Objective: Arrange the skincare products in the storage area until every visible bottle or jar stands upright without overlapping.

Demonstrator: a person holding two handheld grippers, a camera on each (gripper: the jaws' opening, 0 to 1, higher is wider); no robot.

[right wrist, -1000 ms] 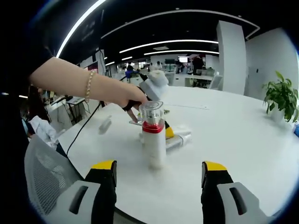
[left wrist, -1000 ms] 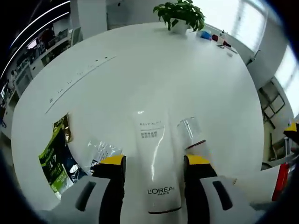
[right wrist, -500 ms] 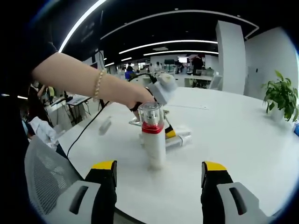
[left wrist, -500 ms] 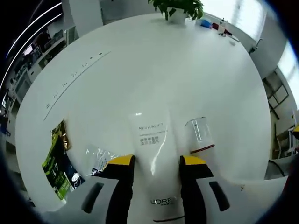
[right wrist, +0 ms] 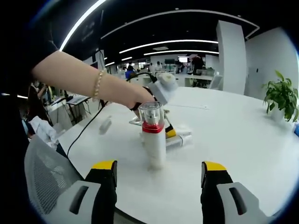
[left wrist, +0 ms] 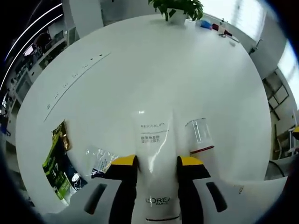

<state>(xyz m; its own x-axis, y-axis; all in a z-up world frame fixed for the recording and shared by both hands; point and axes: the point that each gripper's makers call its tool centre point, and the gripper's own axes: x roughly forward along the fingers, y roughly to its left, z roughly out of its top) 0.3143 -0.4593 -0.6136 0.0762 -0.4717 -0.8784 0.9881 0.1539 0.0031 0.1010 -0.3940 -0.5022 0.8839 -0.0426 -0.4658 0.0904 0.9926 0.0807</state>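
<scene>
Swinging the lying tube (left wrist: pixel 153 163), pinched in the left gripper (left wrist: pixel 153 164), upright risks toppling the adjacent bottle (right wrist: pixel 153 135); right gripper (right wrist: pixel 158 173) wide open, empty.

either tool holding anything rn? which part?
Left tool is shut on the white L'Oreal tube, pinched across its body between the printed text and the logo. Right tool is open, holding nothing; the capped bottle stands clear ahead.

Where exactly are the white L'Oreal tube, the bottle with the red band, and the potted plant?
white L'Oreal tube (left wrist: pixel 153 149): left gripper view, its middle.
bottle with the red band (right wrist: pixel 153 140): right gripper view, its white body.
potted plant (left wrist: pixel 176 6): left gripper view, its leaves.
</scene>
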